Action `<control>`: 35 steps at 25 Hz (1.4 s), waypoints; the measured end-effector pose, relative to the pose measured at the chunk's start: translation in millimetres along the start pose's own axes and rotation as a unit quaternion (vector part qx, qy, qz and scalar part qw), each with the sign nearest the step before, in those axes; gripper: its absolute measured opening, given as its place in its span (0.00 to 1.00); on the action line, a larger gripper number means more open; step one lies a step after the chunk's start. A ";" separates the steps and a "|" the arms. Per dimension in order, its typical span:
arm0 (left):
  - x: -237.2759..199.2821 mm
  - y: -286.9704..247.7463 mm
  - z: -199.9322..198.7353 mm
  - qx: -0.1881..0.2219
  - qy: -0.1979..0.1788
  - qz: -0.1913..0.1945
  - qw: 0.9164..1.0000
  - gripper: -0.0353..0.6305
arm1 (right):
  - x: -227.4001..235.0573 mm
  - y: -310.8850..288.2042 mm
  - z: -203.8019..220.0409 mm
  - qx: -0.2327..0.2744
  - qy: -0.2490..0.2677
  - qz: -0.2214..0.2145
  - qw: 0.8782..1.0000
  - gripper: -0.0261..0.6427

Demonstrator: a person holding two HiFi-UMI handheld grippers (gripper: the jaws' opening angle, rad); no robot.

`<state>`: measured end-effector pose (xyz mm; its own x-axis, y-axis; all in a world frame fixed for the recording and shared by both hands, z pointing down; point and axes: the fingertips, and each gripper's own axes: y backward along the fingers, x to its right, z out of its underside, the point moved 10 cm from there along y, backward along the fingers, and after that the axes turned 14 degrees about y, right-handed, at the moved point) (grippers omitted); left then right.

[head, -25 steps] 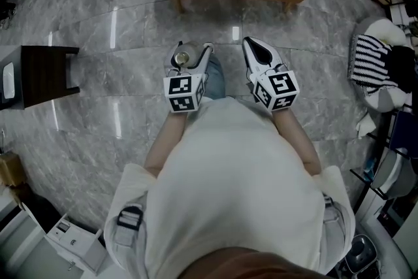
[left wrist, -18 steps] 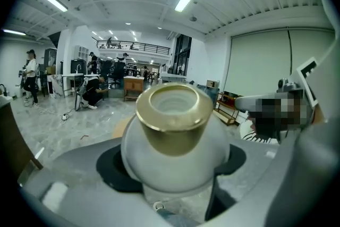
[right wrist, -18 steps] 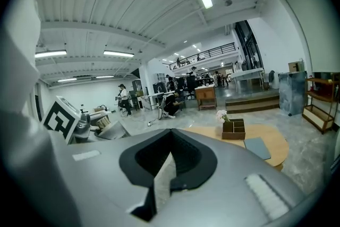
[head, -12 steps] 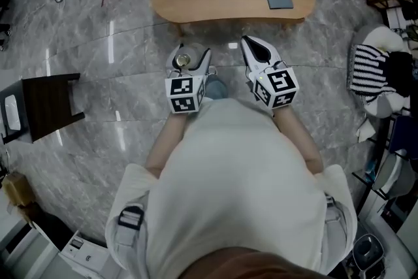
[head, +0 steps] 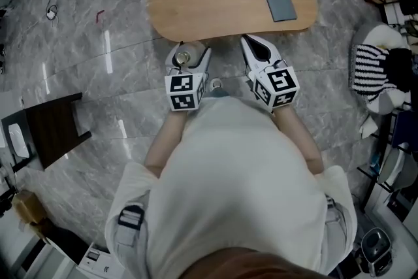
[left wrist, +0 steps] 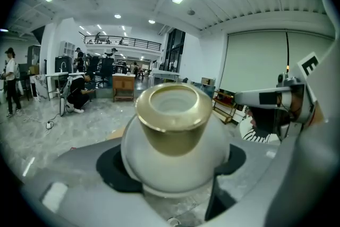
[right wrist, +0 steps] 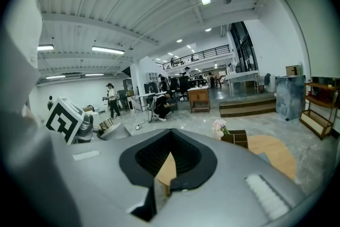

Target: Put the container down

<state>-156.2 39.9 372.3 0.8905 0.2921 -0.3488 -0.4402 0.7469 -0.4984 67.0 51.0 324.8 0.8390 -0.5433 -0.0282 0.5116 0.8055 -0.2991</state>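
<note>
Left gripper view: container [left wrist: 172, 141] clamped, short of the desk [head: 196, 3]

Your left gripper [head: 188, 57] has its fingers [left wrist: 69, 178] clamped on the round white container, upright, seemingly above the floor [head: 130, 88] just before the desk edge; your right gripper [head: 255, 46] has its fingers together on nothing; release too high and the smooth round body may roll; set it close to the edge and it could topple off.
</note>
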 end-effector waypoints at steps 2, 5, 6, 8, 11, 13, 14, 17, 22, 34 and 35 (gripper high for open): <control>-9.6 -13.5 -6.4 -0.006 -0.001 0.003 1.000 0.57 | 4.4 -13.7 -0.8 -0.003 -0.002 0.006 1.000 0.04; -21.7 -32.3 -11.9 -0.017 -0.001 0.005 1.000 0.57 | 8.9 -30.5 -1.3 -0.011 -0.006 0.009 1.000 0.04; -25.2 -38.3 -12.9 -0.020 -0.001 0.004 1.000 0.57 | 9.8 -35.4 -1.3 -0.014 -0.007 0.008 1.000 0.04; -30.9 -50.5 -14.3 -0.025 0.001 0.004 1.000 0.57 | 12.1 -44.5 -0.7 -0.019 -0.009 0.005 1.000 0.04; -37.9 -71.3 -13.8 -0.033 0.005 0.002 0.999 0.57 | 18.4 -58.9 3.8 -0.027 -0.014 0.002 1.000 0.04; -42.2 -86.3 -9.5 -0.040 0.007 -0.001 0.999 0.57 | 23.3 -68.0 11.5 -0.036 -0.020 -0.001 0.999 0.04; -44.3 -94.0 -6.6 -0.044 0.008 -0.002 0.999 0.57 | 25.8 -72.5 16.3 -0.042 -0.023 -0.002 0.999 0.04; -52.4 -120.8 1.5 -0.056 0.009 -0.011 0.998 0.57 | 36.1 -89.3 31.7 -0.056 -0.029 -0.009 0.998 0.04; -66.9 -173.6 16.3 -0.075 0.016 -0.031 0.997 0.57 | 61.3 -120.4 59.5 -0.080 -0.020 -0.023 0.996 0.04; -98.5 -305.1 66.1 -0.125 -0.009 -0.056 0.990 0.57 | 121.6 -190.6 132.0 -0.132 -0.045 -0.044 0.989 0.04; -100.8 -314.3 69.9 -0.129 -0.011 -0.059 0.990 0.57 | 124.8 -195.8 136.6 -0.134 -0.048 -0.046 0.989 0.04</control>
<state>-99.6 -182.5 619.6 0.9382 0.2277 -0.2607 -0.3461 0.5998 -0.7214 96.9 -142.2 510.1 0.8114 -0.5764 0.0969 0.5297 0.6551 -0.5388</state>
